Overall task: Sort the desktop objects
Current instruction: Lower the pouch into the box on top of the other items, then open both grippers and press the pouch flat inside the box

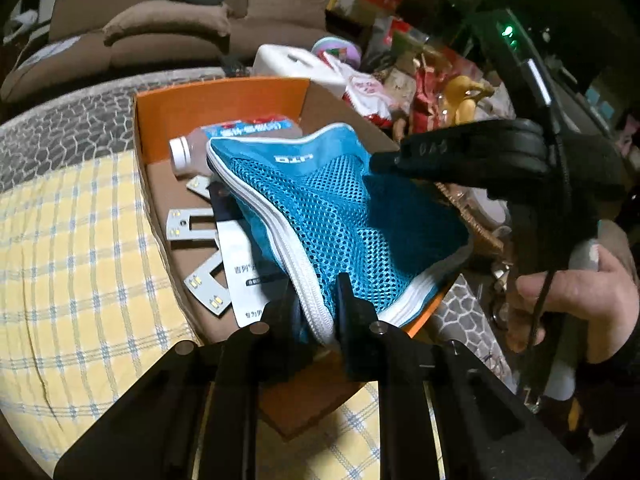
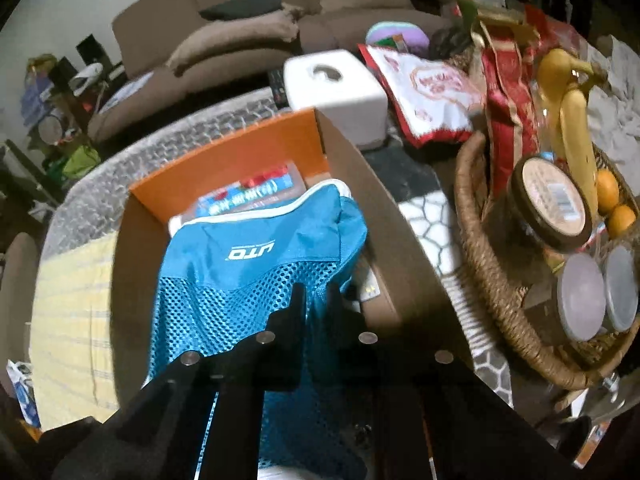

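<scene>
Left tongs (image 1: 316, 320) clamped the white zipper edge of a blue mesh pouch (image 1: 332, 208); right tongs (image 2: 318, 300) pinched its netting, above an open cardboard box (image 2: 136, 240). Beyond lay checked cloth (image 1: 80, 240), a woven basket (image 2: 480, 264) rightward, and a brown sofa (image 2: 240, 12).

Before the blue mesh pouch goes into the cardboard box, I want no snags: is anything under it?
Yes: a bottle, LED strips and a leaflet lie on the cardboard box floor beneath the blue mesh pouch.

left gripper (image 1: 320, 320) clamped tight, right gripper (image 2: 316, 300) clamped tight, both angled downward
</scene>
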Demonstrator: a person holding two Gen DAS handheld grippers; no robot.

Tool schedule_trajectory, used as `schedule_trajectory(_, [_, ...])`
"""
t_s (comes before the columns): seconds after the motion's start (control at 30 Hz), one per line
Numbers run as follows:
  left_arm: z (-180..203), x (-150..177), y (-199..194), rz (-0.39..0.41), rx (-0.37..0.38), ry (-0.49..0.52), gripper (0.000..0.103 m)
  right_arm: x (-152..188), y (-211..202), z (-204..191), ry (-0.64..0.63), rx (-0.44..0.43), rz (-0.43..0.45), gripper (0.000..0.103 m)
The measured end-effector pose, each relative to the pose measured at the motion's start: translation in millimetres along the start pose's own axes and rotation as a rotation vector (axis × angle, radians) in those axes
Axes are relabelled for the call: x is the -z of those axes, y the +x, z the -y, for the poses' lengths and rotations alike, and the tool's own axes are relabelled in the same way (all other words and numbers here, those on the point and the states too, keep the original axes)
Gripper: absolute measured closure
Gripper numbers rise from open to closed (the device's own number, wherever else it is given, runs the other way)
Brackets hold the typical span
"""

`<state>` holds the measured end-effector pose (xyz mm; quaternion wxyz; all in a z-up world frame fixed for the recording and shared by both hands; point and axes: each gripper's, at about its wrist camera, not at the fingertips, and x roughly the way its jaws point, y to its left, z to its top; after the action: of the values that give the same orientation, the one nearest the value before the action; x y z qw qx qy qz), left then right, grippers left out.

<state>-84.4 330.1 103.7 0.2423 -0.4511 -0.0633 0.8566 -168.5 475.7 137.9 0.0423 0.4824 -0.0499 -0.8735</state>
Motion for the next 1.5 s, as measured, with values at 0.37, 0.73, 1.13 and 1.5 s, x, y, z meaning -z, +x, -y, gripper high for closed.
schedule_trajectory(0.37, [-6.5,10.2,4.2,-0.052,-0.027,-0.026,0.072,12.4,46.4,1.1,-0.044,0.068,-0.063,0.089])
schedule_trajectory(0.73, [-21.2,-7.7,-21.8,-0.006,-0.027,-0.062,0.032,8.4,35.1,7.4,-0.057,0.139,-0.032,0.061])
schedule_trajectory(1.13, [-48.0,-10.4,-31.4,0.014,-0.035,-0.11,0.032,19.4,25.5,-34.0,-0.079,-0.056,-0.11,0.061])
schedule_trajectory(1.5, [-57.4,-3.2,-25.4,-0.018,-0.054,-0.103,0.032,41.0,64.6,-55.2,-0.167,0.077,-0.187,0.061])
